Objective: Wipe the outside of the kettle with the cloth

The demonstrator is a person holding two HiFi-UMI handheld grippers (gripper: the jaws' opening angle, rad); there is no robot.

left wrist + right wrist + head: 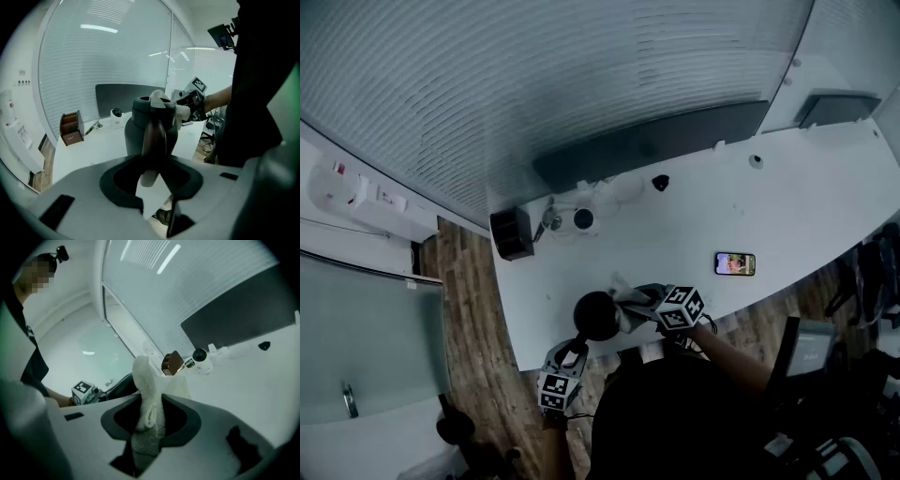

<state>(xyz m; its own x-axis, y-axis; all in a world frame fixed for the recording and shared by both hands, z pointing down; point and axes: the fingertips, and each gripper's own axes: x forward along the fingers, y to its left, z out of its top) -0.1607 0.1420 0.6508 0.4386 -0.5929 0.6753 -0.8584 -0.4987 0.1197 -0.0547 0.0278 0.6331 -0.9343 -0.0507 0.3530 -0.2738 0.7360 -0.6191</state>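
fingers of left gripper point(574, 350) clenched on kettle handle point(153, 138), right gripper point(639, 301) grasping cloth point(146, 380) atop kettle point(598, 317)

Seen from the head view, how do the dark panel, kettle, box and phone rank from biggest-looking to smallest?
Largest: dark panel.
Next: kettle and box, about alike; the kettle sits nearer the camera, so I leave them unranked.
Smallest: phone.

No words, numbers or brand names are legible. Square black-and-white coded patterns cover the marker cube point(555, 389) of the left gripper point(578, 347) and that of the right gripper point(632, 302). A pale label on the brown box point(70, 129) is too small to read. The lit screen of the phone point(735, 264) shows no readable characters.
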